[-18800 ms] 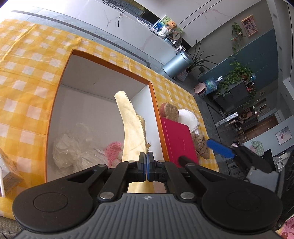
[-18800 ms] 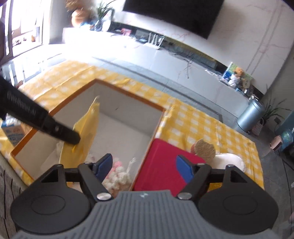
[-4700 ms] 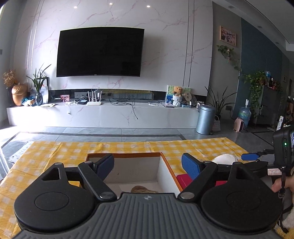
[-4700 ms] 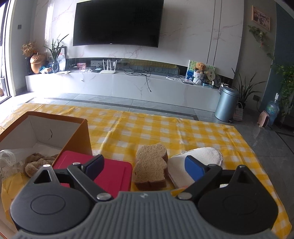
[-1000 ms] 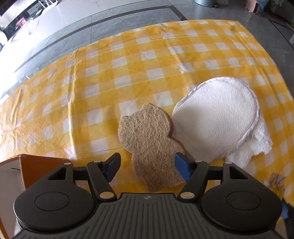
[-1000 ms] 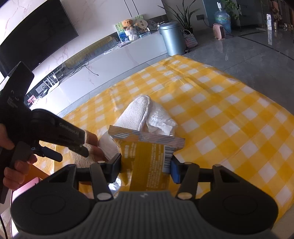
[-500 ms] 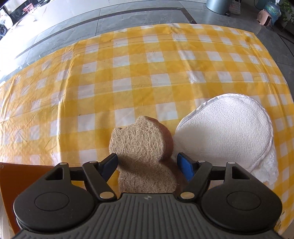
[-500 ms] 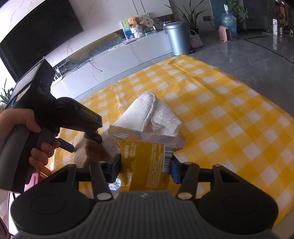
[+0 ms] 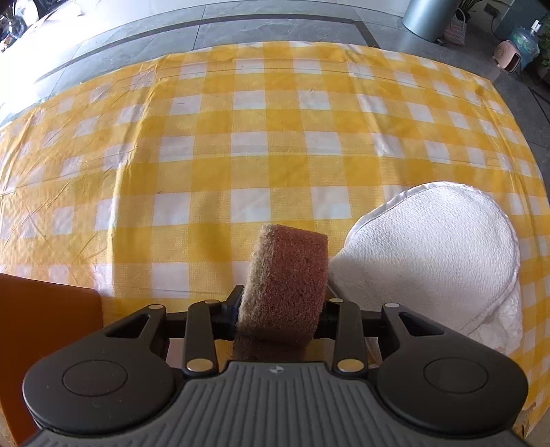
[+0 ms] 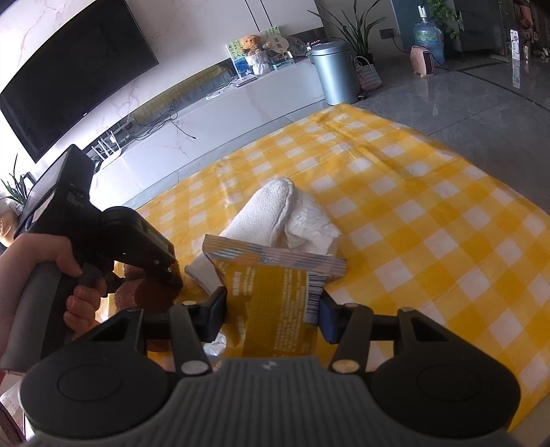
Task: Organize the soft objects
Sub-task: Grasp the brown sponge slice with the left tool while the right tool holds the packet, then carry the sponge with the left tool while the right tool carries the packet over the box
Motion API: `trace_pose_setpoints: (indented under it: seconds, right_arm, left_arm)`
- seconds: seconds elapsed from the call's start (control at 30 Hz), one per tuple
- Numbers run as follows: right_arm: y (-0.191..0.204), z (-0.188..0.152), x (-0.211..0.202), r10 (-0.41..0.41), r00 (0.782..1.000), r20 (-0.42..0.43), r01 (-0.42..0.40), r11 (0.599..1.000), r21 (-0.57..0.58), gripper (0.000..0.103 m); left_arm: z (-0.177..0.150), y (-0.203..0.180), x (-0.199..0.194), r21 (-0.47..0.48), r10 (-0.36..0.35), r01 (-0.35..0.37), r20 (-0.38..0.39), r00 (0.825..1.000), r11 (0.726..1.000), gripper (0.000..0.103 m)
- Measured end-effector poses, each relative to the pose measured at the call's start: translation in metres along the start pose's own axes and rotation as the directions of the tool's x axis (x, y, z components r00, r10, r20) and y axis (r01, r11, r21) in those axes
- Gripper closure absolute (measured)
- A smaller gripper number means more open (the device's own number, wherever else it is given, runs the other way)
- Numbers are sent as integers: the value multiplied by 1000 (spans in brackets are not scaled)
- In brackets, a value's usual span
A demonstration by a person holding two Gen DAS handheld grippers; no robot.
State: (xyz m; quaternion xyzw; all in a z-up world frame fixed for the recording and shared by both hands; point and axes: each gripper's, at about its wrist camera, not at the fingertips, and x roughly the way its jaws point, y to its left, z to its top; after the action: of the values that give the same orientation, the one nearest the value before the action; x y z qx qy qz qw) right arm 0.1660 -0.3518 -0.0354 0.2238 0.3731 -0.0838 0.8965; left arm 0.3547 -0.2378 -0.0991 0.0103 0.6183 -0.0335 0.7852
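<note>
Marble wall, upper left: black TV (image 10: pixel 68 79). Below it a long white console (image 10: pixel 220 117). Grey bin (image 10: pixel 331 72) upper centre-right. Glossy grey tile floor (image 10: pixel 481 110) at right.

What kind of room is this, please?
Most likely a home living room: a large television hangs on a marble wall above a long low cabinet, with houseplants nearby.

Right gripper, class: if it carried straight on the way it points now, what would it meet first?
Probably the white terry mitt lying on the checked tablecloth, just beyond the yellow packet the right gripper holds; depth is uncertain.
</note>
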Motion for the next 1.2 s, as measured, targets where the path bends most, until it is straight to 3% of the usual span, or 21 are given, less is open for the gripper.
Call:
trace_pose_setpoints:
  seconds: [0.13, 0.2, 0.27, 0.33, 0.47, 0.67, 0.73, 0.87, 1.07, 1.2]
  right_arm:
    - [-4, 2, -5, -14, 1000, 17, 14, 1000, 5, 50]
    - [-7, 2, -5, -19, 1000, 18, 18, 1000, 10, 50]
    - [-10, 2, -5, -27, 999, 17, 27, 1000, 14, 50]
    - [-14, 2, -6, -44, 999, 20, 44, 999, 20, 50]
    - [-30, 4, -17, -105, 993, 54, 102, 993, 54, 50]
    - [-48, 6, -26, -154, 985, 72, 147, 985, 93, 50]
    - [-47, 6, -25, -154, 986, 67, 148, 985, 86, 50]
    - [-37, 6, -24, -132, 989, 64, 129, 991, 46, 50]
    - [-23, 2, -19, -116, 992, 45, 116, 993, -8, 50]
    - [-19, -1, -15, -124, 992, 31, 124, 992, -25, 50]
  left_arm:
    - [-7, 0, -21, 37, -12, 11, 28, 1000, 999, 64]
    - [-15, 0, -37, 54, -51, 48, 53, 997, 997, 64]
    - [-24, -2, -54, 84, -84, 75, 115, 990, 994, 64]
    - [-34, -4, -75, 119, -85, 62, 203, 976, 991, 65]
    - [-49, 1, -111, 149, -146, 102, 324, 935, 983, 66]
    - [-70, 11, -146, 161, -308, 267, 341, 888, 950, 66]
    - [-81, 9, -153, 190, -331, 280, 346, 878, 941, 66]
    - [-107, 3, -164, 252, -348, 271, 347, 871, 929, 66]
    - [-141, -10, -161, 333, -350, 241, 322, 880, 912, 66]
    - [-159, -9, -162, 347, -328, 207, 339, 882, 915, 66]
